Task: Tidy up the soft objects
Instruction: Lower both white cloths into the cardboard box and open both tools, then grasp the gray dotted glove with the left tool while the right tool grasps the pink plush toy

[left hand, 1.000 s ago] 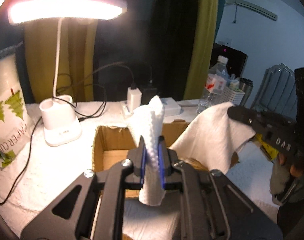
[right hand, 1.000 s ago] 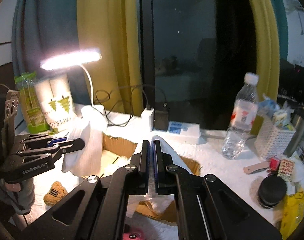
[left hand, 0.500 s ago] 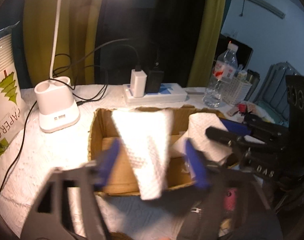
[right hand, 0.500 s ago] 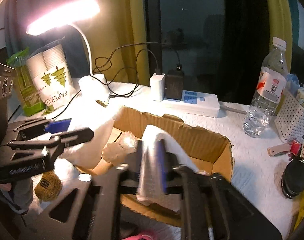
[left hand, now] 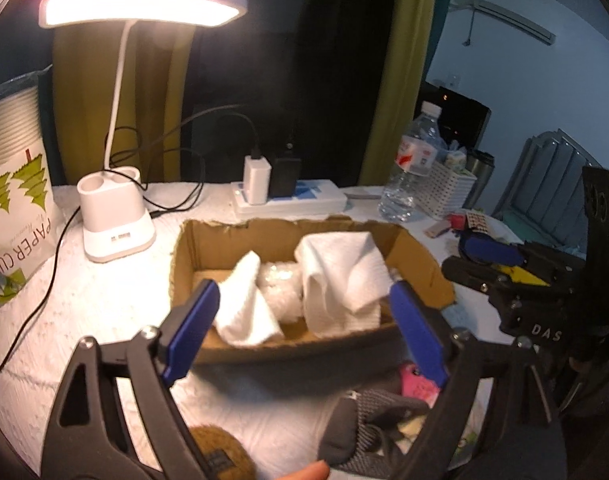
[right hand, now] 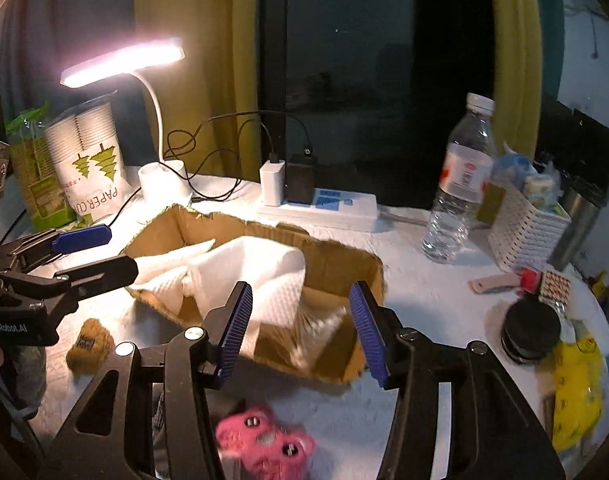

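A cardboard box [left hand: 186, 248] [right hand: 356, 268] on the white table holds two white cloths [left hand: 340, 272] [right hand: 264, 280] and a clear crumpled wrap [left hand: 278, 288]. My left gripper [left hand: 304, 332] is open and empty, just in front of the box. My right gripper [right hand: 300, 328] is open and empty above the box's near right corner. A pink plush toy [right hand: 264, 444] [left hand: 414, 384], a brown plush [right hand: 88, 344] [left hand: 220, 452] and a grey knitted item [left hand: 376, 420] lie on the table in front of the box.
A lit desk lamp [left hand: 116, 216] [right hand: 160, 176], a paper cup pack [left hand: 12, 200], a power strip [right hand: 320, 204], a water bottle [right hand: 460, 184], a white basket [right hand: 524, 224], a black lid [right hand: 530, 332] and a yellow bag [right hand: 576, 392] surround the box.
Both grippers opened and let go of their white cloths, which now lie in the box. Both grippers pulled back toward the table's near side.
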`<state>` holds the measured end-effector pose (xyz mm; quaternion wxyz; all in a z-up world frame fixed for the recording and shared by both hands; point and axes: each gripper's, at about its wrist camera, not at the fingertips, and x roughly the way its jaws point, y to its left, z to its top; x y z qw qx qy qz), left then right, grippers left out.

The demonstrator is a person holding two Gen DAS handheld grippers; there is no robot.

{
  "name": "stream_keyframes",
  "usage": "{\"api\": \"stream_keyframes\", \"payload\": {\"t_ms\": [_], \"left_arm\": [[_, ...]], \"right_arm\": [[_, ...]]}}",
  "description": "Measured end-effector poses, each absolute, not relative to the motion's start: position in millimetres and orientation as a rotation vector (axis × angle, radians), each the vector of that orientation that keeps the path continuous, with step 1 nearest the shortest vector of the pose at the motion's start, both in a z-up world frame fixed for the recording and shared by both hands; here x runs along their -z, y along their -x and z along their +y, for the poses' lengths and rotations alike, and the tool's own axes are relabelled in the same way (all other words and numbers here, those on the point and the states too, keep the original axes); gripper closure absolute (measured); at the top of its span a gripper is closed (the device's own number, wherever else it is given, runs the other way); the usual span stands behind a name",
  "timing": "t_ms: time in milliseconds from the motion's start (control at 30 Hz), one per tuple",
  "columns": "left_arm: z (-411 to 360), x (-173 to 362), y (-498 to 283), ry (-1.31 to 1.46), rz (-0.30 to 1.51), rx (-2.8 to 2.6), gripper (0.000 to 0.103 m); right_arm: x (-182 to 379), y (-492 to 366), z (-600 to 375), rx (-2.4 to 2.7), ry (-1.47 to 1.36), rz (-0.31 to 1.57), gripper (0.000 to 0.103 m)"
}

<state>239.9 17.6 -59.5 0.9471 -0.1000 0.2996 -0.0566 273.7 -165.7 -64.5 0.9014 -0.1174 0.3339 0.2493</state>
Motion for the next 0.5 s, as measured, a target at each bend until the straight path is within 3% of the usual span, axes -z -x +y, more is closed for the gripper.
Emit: {"api": "stream_keyframes", "payload": {"t_ms": [500], "left_arm": [[-19.4, 81.8, -208.4, 0.185, 0.672, 0.155, 0.015]], "right_arm": [[98.2, -234.1, -197.5, -0.507, 0.194, 0.781, 0.047]]}}
